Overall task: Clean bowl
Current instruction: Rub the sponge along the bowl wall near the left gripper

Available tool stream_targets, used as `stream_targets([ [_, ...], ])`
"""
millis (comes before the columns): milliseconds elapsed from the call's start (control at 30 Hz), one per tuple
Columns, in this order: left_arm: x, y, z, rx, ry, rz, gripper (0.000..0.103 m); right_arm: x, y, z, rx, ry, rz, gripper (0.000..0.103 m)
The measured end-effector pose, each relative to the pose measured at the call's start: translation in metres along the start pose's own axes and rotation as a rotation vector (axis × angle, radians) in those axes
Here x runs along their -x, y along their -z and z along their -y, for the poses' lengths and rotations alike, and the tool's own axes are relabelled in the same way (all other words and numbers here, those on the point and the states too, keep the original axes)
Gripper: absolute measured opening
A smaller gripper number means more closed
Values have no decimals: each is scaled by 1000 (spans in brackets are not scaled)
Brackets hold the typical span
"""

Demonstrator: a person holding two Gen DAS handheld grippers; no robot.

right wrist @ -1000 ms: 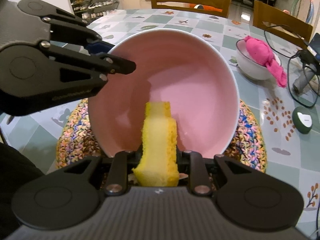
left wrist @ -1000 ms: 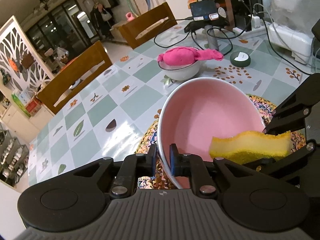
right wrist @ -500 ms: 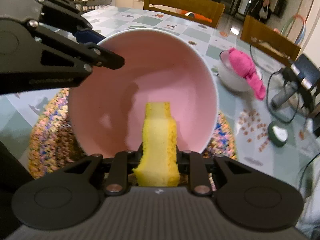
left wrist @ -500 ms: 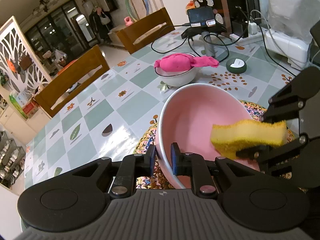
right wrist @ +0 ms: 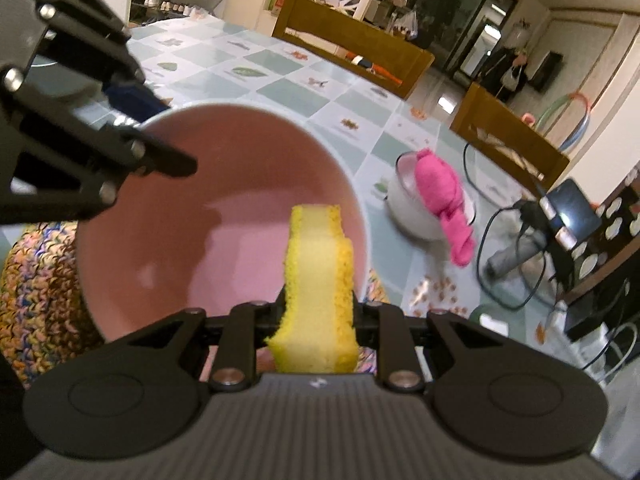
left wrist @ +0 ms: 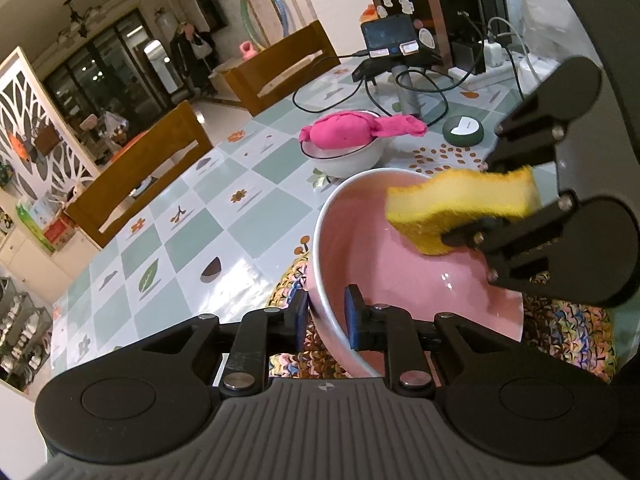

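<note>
Bowl (left wrist: 400,264), low in the frame, should settle on the mat (left wrist: 576,328) while the left gripper (left wrist: 326,316) jaws are opening around its rim, and the right gripper (right wrist: 316,312) keeps the sponge (right wrist: 318,276) pinched.

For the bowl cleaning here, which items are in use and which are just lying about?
In use:
- pink bowl, rim between the opening left gripper jaws
- sponge, held by the right gripper
- woven mat under the bowl

Lying about:
- white bowl with pink cloth
- green disc
- cables
- chairs
</note>
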State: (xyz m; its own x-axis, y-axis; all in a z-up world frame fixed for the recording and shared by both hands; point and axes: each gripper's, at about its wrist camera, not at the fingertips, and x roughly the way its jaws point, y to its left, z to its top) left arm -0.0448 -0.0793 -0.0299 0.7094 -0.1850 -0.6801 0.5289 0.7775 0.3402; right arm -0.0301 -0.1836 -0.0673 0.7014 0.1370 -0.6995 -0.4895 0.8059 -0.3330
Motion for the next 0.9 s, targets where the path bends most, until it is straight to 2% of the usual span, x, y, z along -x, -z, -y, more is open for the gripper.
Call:
stream_targets([
  [567, -1, -3, 1, -8, -5, -4, 22, 10, -25, -13, 32, -47, 68, 23],
  [900, -2, -5, 2, -11, -5, -1, 23, 10, -23, -7, 3, -8, 50, 23],
])
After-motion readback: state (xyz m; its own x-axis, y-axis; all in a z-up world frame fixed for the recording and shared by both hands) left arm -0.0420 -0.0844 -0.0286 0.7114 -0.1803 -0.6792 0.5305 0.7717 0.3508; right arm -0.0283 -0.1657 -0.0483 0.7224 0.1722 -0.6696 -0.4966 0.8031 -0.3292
